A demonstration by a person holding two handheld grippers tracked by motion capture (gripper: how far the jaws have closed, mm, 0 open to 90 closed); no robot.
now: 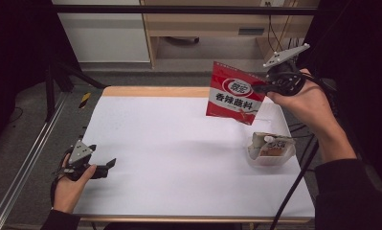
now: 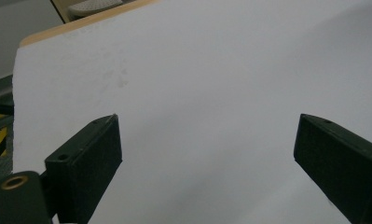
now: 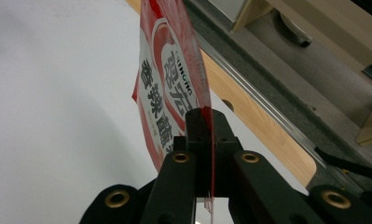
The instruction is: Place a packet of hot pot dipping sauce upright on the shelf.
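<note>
Above white table (image 1: 179,158), red sachet (image 3: 167,79) clamped between right gripper (image 3: 206,122) jaws

Glossy plastic sachet (image 1: 235,92); matt white tabletop (image 1: 179,153)

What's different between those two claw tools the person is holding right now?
The right gripper is raised above the white table, its black fingers shut on the edge of a flat red and white sauce packet. The left gripper sits low by the table's near left edge, its fingers spread wide with nothing between them. Both are black, hand-held, with a grey plate on top.
</note>
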